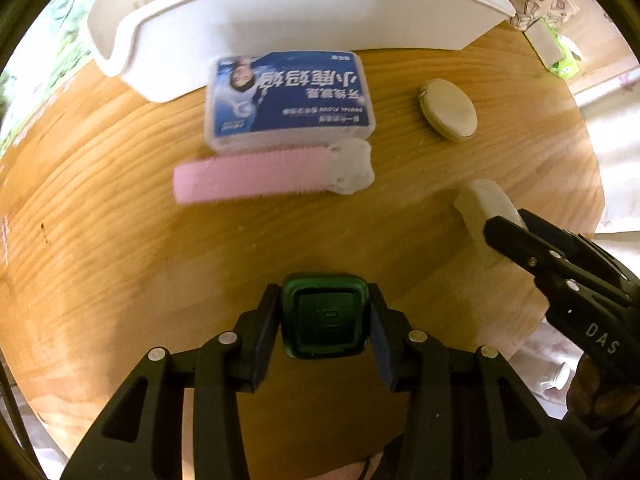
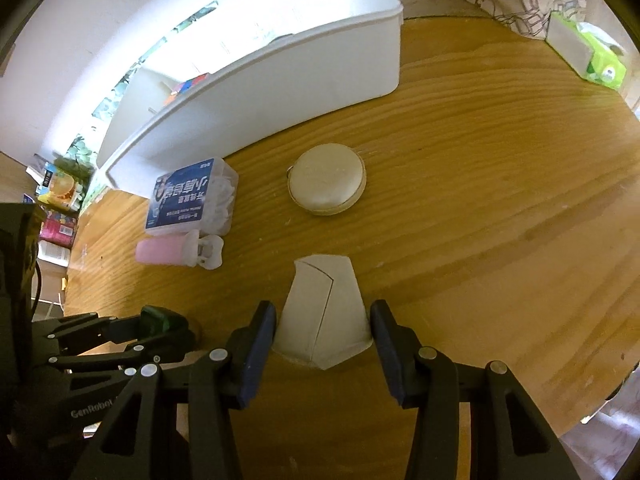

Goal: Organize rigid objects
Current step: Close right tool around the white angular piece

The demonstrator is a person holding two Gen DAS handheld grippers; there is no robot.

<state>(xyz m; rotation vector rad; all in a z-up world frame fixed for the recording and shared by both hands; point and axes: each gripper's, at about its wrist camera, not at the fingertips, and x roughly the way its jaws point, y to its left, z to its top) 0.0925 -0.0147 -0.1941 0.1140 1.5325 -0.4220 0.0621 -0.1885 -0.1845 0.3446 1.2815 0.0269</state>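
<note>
Risk first: left claw is clamped snug on a small green square bottle, pads pressing both its sides, so that one looks secure. Right claw is the shakier one. Its pads sit either side of a cream wedge-shaped case, apparently touching, but the case tapers, so I'd guess it could squirt out or twist if squeezed harder or lifted fast. Both claws are close together too, so I reckon swinging toward the white bin at the same time could knock them into each other, or clip the loose stuff in between.

Count of what's out on the wooden surface: one blue-labelled floss pick box right by the bin's front wall, one pink comb-like clip just beside that box, one round cream case a bit apart. Plus the green bottle and the wedge case, so five things. One bin, something colourful already inside, can't tell what.
</note>
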